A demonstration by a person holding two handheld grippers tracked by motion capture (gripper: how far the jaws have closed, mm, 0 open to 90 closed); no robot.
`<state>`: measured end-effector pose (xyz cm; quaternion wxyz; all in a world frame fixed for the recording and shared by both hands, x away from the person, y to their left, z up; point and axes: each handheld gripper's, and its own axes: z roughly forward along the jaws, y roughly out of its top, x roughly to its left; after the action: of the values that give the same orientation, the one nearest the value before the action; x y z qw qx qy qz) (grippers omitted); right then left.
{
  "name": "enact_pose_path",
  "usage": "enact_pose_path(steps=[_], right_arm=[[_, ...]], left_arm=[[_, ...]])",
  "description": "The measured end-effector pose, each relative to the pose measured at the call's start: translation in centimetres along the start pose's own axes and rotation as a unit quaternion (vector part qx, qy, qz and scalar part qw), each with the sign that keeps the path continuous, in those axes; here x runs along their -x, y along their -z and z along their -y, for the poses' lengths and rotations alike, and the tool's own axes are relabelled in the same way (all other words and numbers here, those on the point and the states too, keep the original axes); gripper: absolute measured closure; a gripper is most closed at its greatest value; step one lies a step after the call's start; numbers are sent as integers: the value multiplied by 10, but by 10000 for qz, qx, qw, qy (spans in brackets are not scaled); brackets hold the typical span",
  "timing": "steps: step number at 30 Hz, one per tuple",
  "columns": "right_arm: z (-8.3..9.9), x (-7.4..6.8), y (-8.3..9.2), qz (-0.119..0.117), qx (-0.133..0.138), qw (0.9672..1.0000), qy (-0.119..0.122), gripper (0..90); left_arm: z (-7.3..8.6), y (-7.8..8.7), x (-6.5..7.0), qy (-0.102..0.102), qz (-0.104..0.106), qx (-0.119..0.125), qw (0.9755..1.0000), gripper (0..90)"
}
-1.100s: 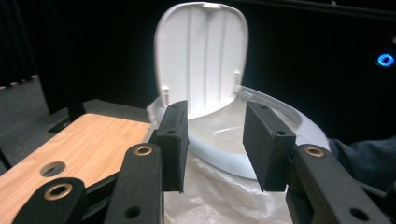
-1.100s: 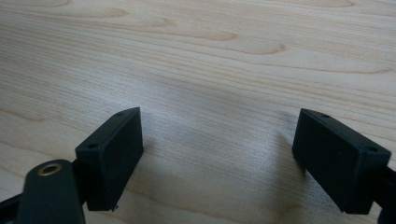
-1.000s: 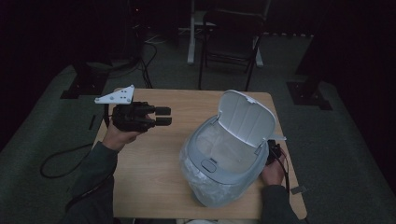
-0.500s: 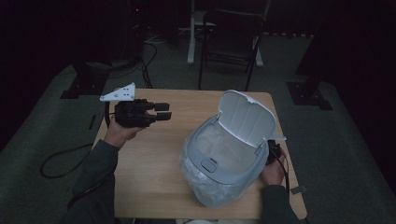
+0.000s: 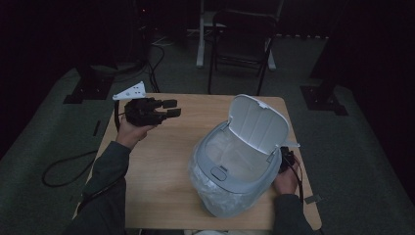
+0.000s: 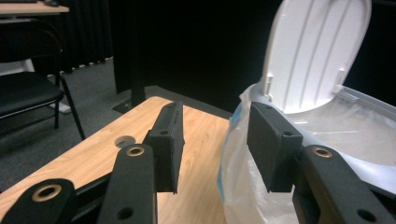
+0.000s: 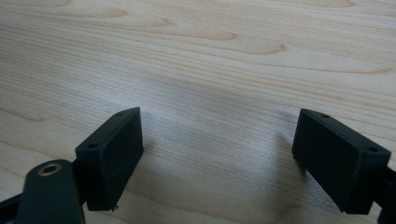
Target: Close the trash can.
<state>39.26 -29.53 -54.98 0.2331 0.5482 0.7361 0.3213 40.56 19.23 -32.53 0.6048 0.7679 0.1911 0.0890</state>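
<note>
A pale grey bin (image 5: 230, 171) with a clear plastic liner stands on the right half of the wooden table (image 5: 161, 171), its lid (image 5: 259, 125) swung up. My left gripper (image 5: 171, 108) hovers over the far left of the table and points toward the bin. Its jaws have just been opening, and nothing is between them. From the left gripper view the left gripper (image 6: 215, 135) is open and level with the bin (image 6: 327, 116) and its raised lid (image 6: 317, 51). My right gripper (image 5: 285, 155) sits low beside the bin's right side. In its own view the right gripper (image 7: 217, 149) is wide open over bare wood (image 7: 210, 56).
A black folding chair (image 5: 242, 44) stands beyond the table's far edge. Dark stand bases (image 5: 323, 100) sit on the carpet on both sides. A cable (image 5: 63, 169) loops on the floor at left. The table has a round hole (image 6: 125, 140) near its far left corner.
My left gripper has drifted a little to the left and toward the far edge of the table, and its jaws stand slightly wider. The right hand and the bin have stayed put.
</note>
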Motion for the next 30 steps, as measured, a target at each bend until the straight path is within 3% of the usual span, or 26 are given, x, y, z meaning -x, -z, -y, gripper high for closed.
enact_pose_path(steps=[11, 18, 30], right_arm=[[0, 0, 0, 2, 0, 10000, 0, 156], [0, 0, 0, 5, -1, 10000, -3, 156], [0, 0, 0, 6, -3, 10000, -7, 156]], left_arm=[[-2, -10, -10, 85, -203, -26, 9998, 555], [-14, -25, -8, -30, -265, -142, 9995, 549], [-36, -49, -3, -145, -182, -149, 9996, 539]])
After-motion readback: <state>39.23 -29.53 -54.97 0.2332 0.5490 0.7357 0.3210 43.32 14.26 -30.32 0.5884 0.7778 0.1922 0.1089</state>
